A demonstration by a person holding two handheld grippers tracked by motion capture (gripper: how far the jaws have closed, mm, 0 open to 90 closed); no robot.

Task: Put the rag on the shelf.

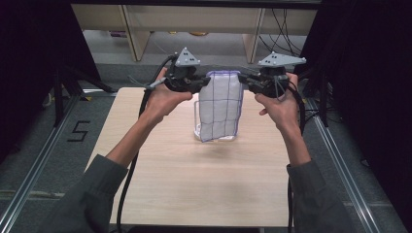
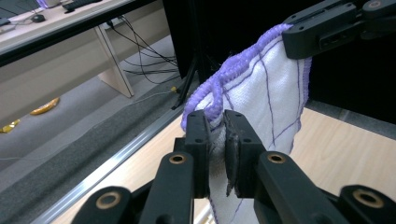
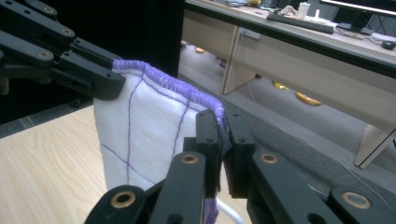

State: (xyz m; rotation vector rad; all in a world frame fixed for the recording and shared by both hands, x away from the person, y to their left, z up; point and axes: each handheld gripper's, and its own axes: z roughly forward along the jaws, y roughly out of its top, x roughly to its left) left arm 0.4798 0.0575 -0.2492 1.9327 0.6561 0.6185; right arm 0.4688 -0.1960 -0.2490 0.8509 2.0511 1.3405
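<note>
A white cloth (image 1: 220, 104) with purple grid lines and a purple hem hangs above the middle of the wooden table (image 1: 160, 184). My left gripper (image 1: 206, 80) is shut on its upper left corner and my right gripper (image 1: 243, 80) is shut on its upper right corner, so the cloth hangs down flat between them. In the left gripper view the jaws pinch the hem of the cloth (image 2: 261, 88), with the right gripper (image 2: 299, 44) clamped on the far corner. In the right gripper view the cloth (image 3: 140, 135) is squeezed between the jaws, the left gripper (image 3: 112, 84) holding the other corner.
Behind the cloth's lower part a clear container (image 1: 198, 124) stands on the table. Metal rails (image 1: 335, 160) run along both sides of the table. Wooden desk legs (image 1: 138, 34) and cables lie on the floor beyond the far edge.
</note>
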